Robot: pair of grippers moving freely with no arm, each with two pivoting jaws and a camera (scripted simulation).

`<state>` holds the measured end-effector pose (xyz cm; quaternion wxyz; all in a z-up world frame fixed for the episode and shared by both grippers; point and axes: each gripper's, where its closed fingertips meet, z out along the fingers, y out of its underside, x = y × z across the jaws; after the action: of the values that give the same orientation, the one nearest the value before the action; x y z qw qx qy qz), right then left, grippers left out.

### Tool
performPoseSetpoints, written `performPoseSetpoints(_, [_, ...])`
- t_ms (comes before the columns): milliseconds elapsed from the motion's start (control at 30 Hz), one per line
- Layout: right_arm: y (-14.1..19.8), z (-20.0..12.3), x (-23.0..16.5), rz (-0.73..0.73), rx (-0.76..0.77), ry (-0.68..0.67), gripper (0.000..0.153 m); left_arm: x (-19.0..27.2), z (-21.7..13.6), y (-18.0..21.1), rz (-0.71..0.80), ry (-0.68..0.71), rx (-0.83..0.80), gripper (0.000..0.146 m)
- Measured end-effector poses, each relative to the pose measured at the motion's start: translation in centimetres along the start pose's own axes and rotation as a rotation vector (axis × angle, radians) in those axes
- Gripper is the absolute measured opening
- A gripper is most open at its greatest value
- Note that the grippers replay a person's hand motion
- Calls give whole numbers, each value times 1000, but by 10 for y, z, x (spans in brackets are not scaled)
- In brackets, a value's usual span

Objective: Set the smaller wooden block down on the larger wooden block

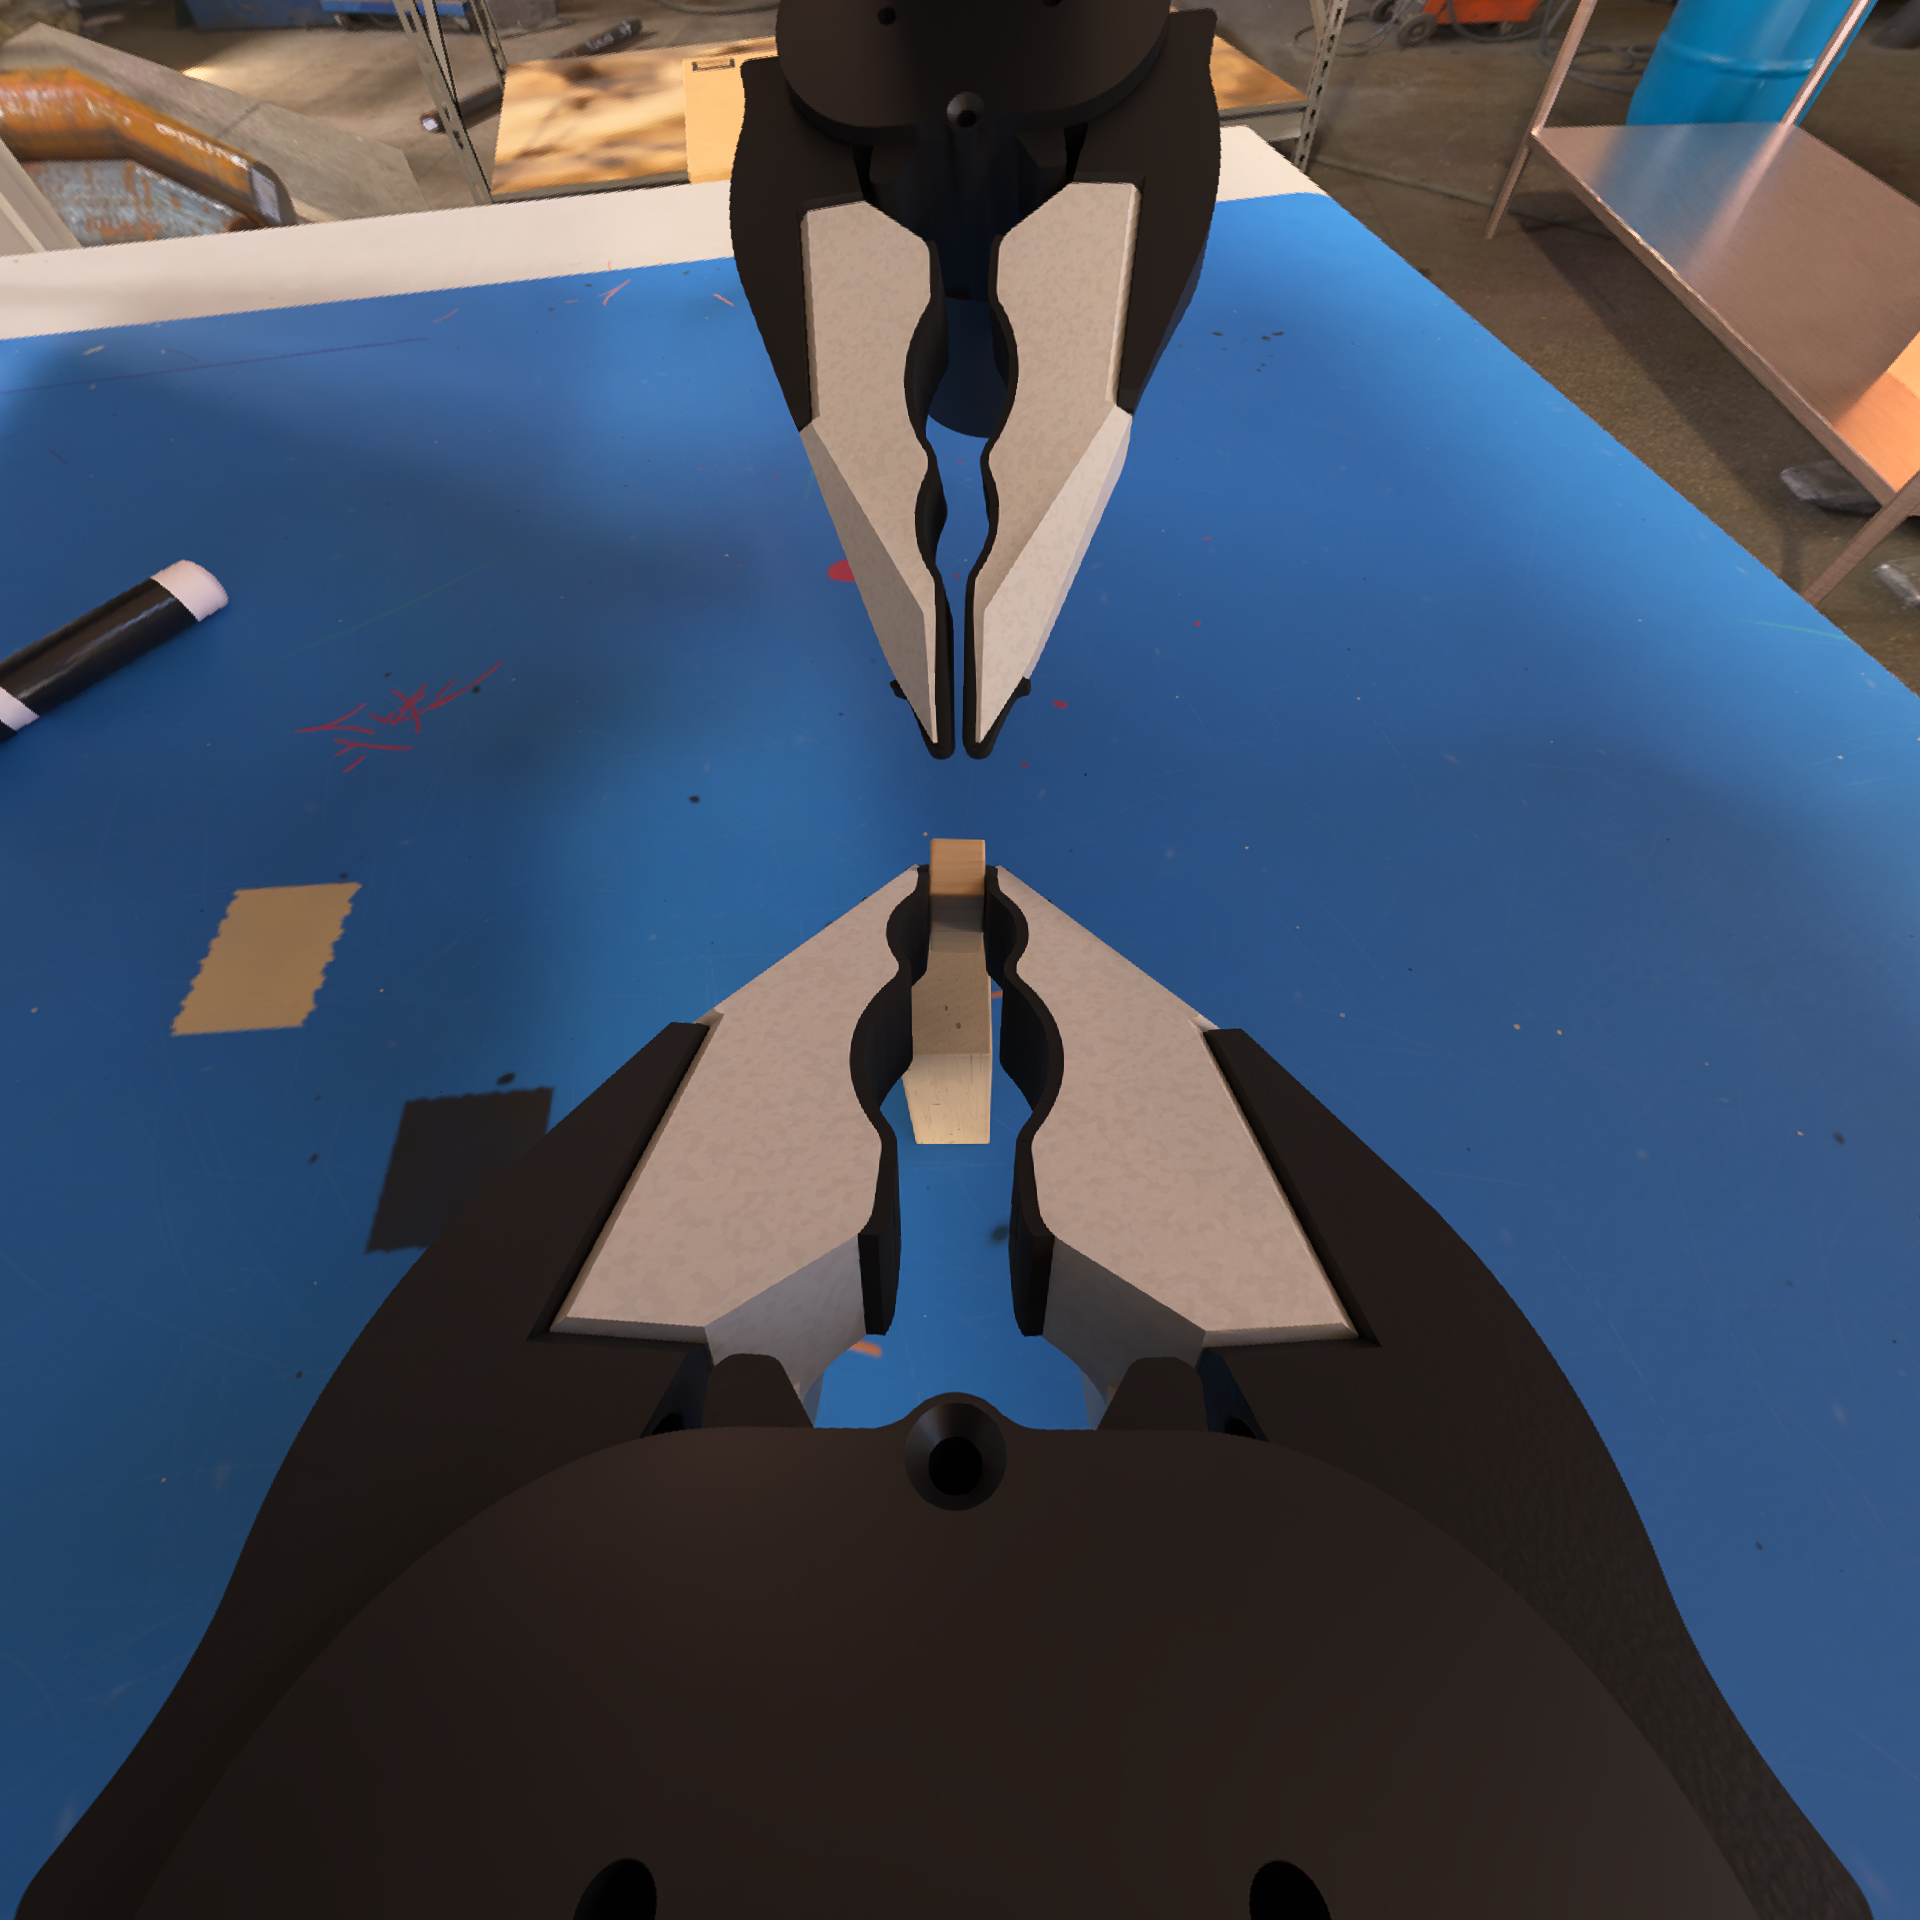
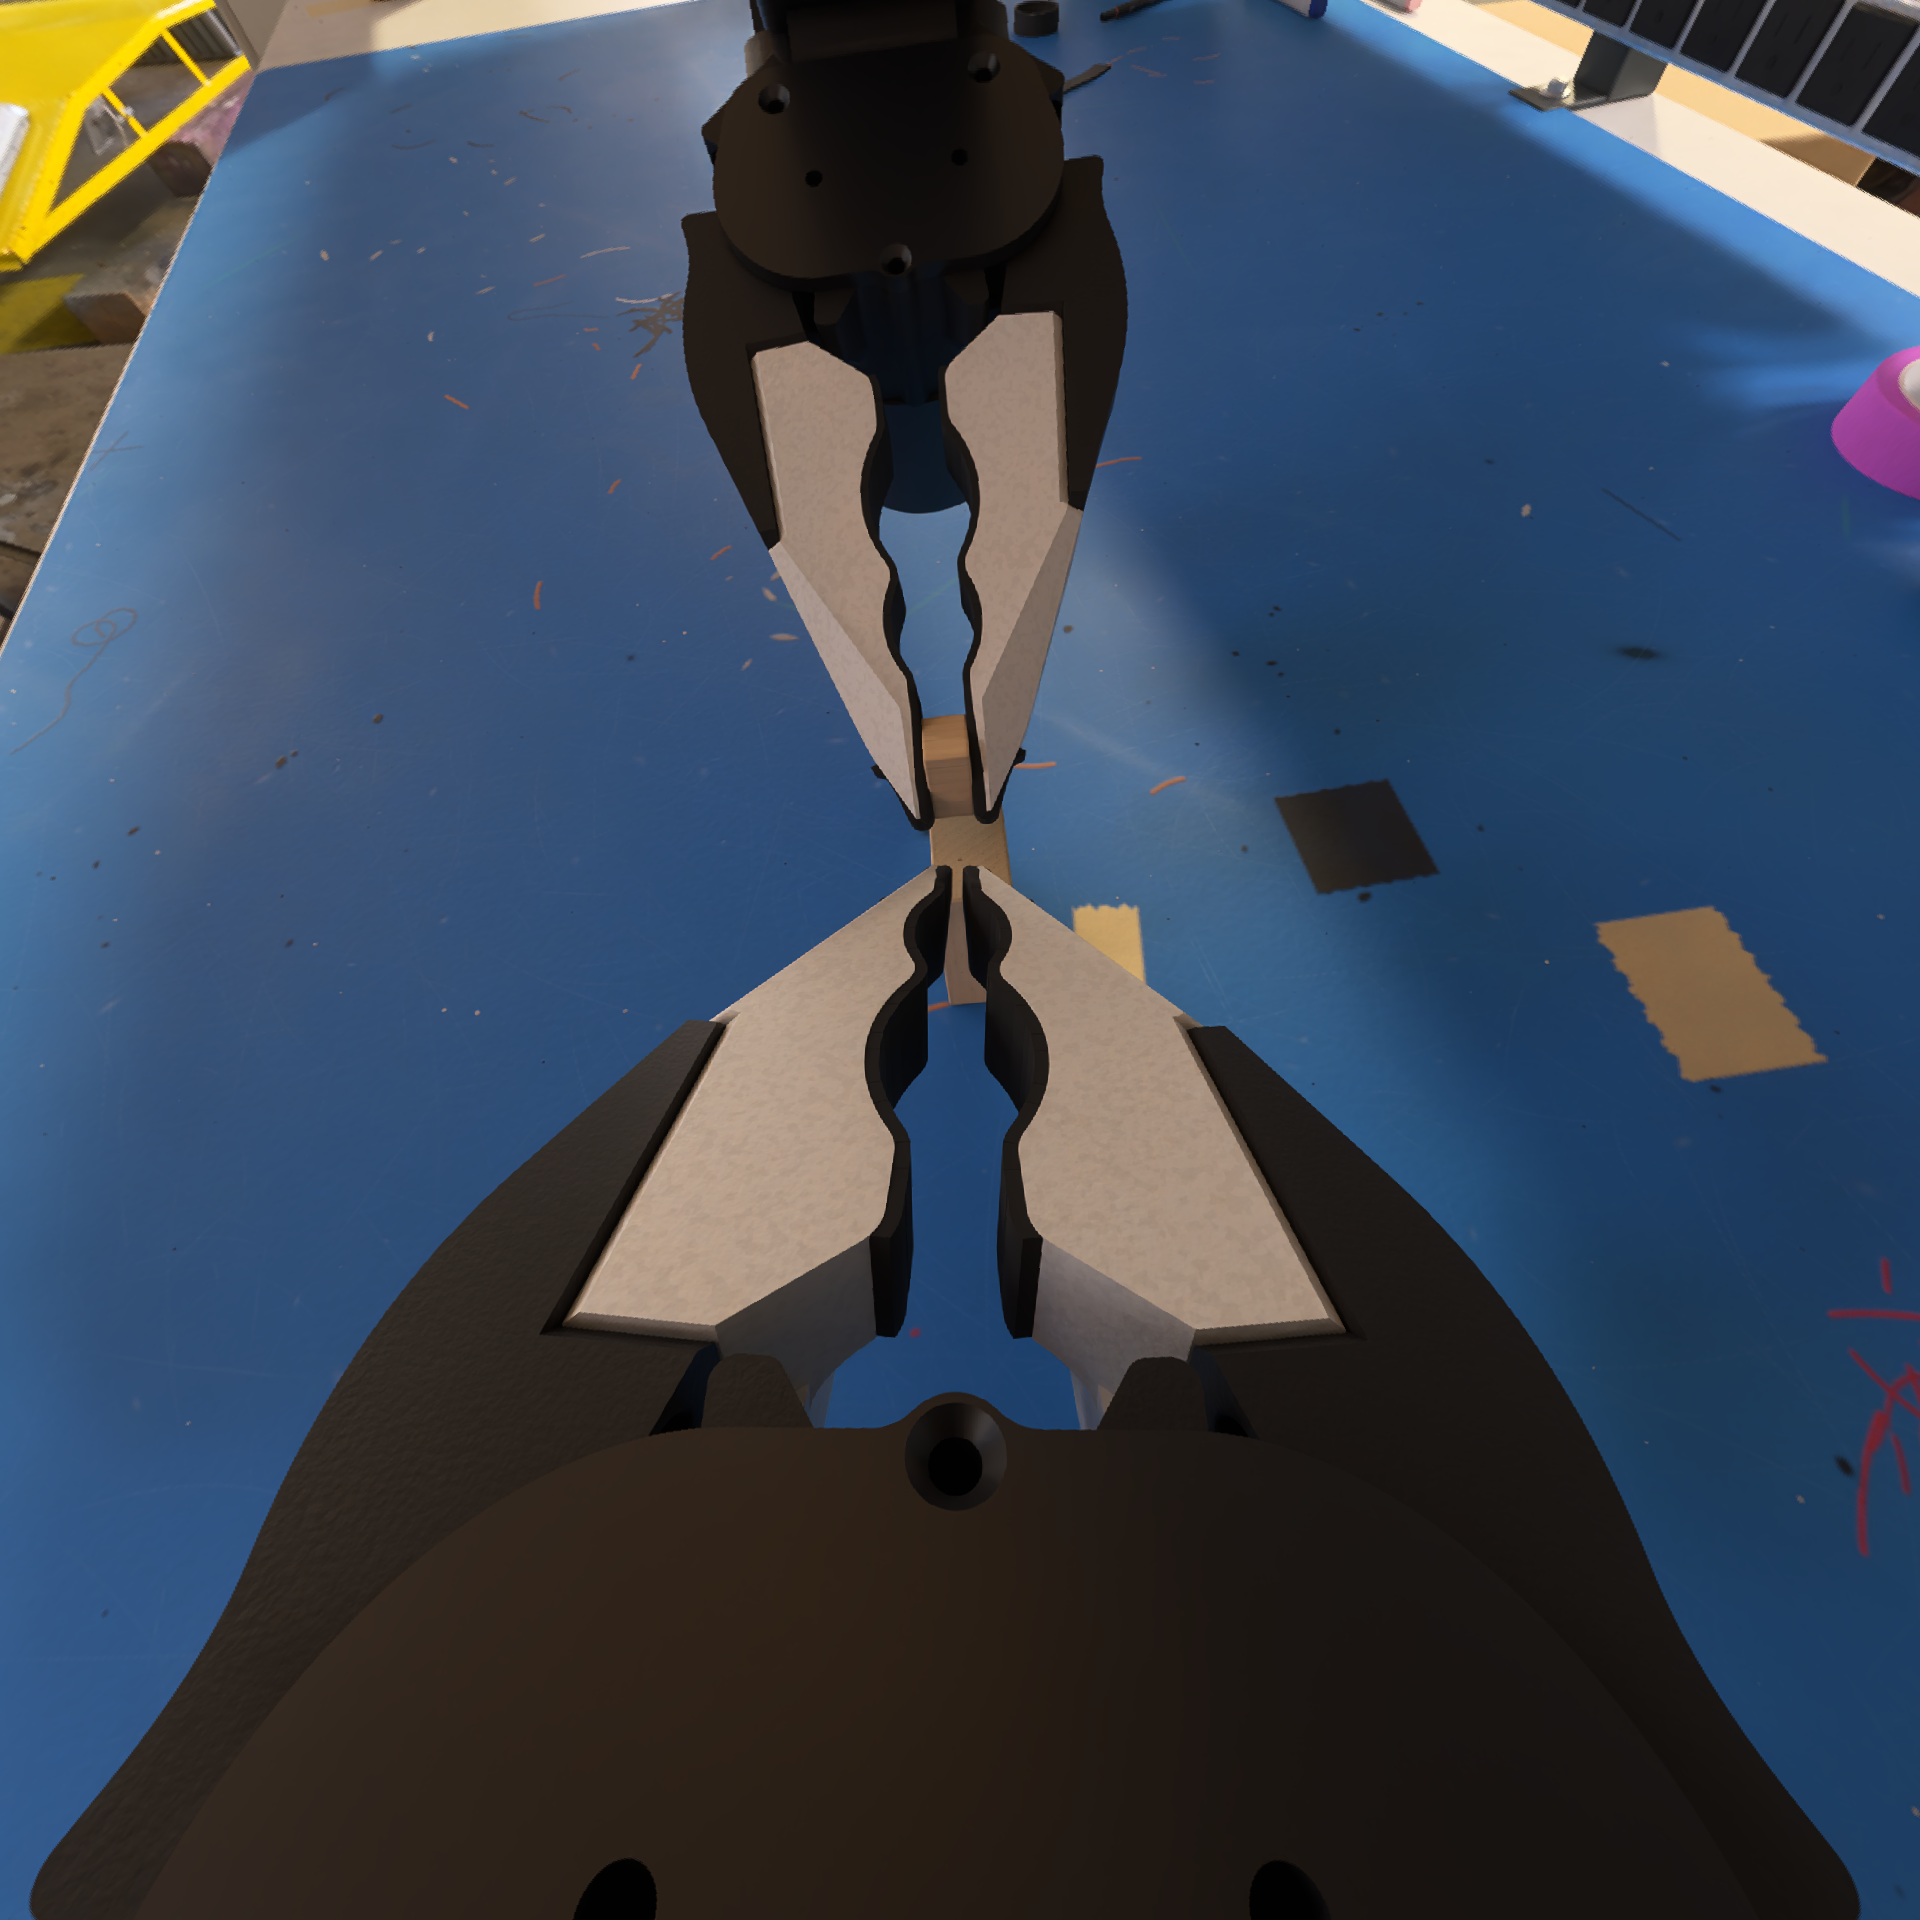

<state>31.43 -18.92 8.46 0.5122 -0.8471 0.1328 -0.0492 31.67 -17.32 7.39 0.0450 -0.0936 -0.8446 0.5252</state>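
A pale, long rectangular wooden block (image 1: 954, 1023) sits clamped between the fingers of the left gripper (image 1: 956, 883), its far end poking just past the fingertips above the blue tabletop (image 1: 1455, 831). From the right wrist view a second pale wooden piece (image 2: 968, 844) shows just below the first, but whether the two touch, or which is the larger, cannot be told. The right gripper (image 2: 957, 881) points at the left one from 12 o'clock, its fingers drawn nearly together with only a thin slit between and nothing held; its tips stand just apart from the block's end. Open blue surface lies at 3 o'clock in the left wrist view, out to the table's edge. At 9 o'clock lie a tan patch of torn tape (image 1: 268, 958), a black tape patch (image 1: 457, 1164), red scribbles (image 1: 395, 717) that cannot be read, and, farther out, a black marker with a white cap (image 1: 104, 639). In the right wrist view a pink tape roll (image 2: 1886, 431) rests near the table's edge at 2 o'clock, well apart from the grippers.
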Motion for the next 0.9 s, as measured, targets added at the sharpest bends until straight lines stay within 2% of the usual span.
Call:
performPoseSetpoints(300, [1, 3, 1, 62, 23, -24, 2, -1, -1, 1, -35, 19, 19, 9])
performPoseSetpoints(500, [0, 11, -6, 36, 27, -37, 0, 2, 2, -1, -61, 43, 29, 9])
performPoseSetpoints(567, [4, 13, -8, 39, 2, -61, 0, 0, 1, 0, -54, 28, 25, 9])
performPoseSetpoints(667, [16, 14, 3, 48, -53, -10, 0, -3, -2, 1, -65, 17, 27, 9])
performPoseSetpoints(767, [26, 2, 18, 74, -91, 15, 0, -4, -2, 1, -77, 21, 34, 9])
performPoseSetpoints(900, [16, -29, 41, 125, 10, 100, 0, -3, -2, 1, -81, 24, 36, 9])
